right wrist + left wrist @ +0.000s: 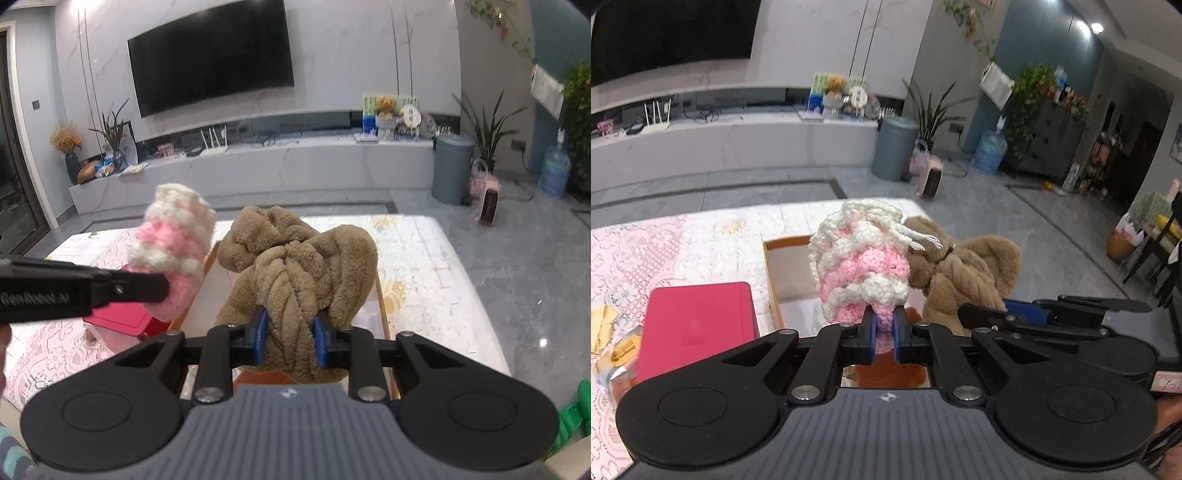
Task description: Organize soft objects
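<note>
Left wrist view showed the left gripper nearly closed, pinching the narrow pink end of a pink-and-white crochet piece held up above a wooden tray on the lace-covered table. Just beside it, the right gripper was clamped partway on a brown braided plush, also over the tray. A red box lay left of the tray, perhaps touching it.
</note>
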`<state>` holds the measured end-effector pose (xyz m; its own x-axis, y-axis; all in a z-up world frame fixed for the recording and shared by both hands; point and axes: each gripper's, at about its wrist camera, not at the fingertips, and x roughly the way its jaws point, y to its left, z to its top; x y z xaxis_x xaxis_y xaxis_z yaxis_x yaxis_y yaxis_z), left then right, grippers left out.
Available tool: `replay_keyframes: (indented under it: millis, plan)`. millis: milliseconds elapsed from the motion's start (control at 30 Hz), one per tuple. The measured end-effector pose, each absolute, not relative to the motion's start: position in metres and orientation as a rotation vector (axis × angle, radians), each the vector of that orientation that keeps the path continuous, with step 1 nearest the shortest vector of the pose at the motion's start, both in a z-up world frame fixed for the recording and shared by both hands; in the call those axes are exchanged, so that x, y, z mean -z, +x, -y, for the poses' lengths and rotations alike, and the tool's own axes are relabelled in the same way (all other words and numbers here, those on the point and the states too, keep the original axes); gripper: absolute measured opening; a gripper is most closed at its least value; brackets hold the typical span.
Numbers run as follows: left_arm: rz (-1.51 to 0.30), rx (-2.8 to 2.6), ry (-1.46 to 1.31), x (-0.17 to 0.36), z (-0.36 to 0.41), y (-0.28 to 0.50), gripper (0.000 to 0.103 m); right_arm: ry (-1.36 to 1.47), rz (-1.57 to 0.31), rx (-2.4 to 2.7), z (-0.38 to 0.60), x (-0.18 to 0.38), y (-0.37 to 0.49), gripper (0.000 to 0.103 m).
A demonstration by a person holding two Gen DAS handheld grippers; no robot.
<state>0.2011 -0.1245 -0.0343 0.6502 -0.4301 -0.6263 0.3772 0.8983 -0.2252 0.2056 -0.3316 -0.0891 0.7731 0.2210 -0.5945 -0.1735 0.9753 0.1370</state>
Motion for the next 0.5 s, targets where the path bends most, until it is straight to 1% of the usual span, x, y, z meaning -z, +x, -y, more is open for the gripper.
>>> replay_keyframes:
  millis: [267, 500]
  plan:
    - [-0.814, 0.416, 0.107, 0.064, 0.155, 0.228, 0.009, -0.018, -0.703, -0.193, 0.323, 0.106, 0.248, 0.024]
    - [-0.885, 0.396, 0.236, 0.082, 0.167, 0.245, 0.009, -0.082, -0.766, -0.214, 0.320, 0.132, 0.277, 0.025]
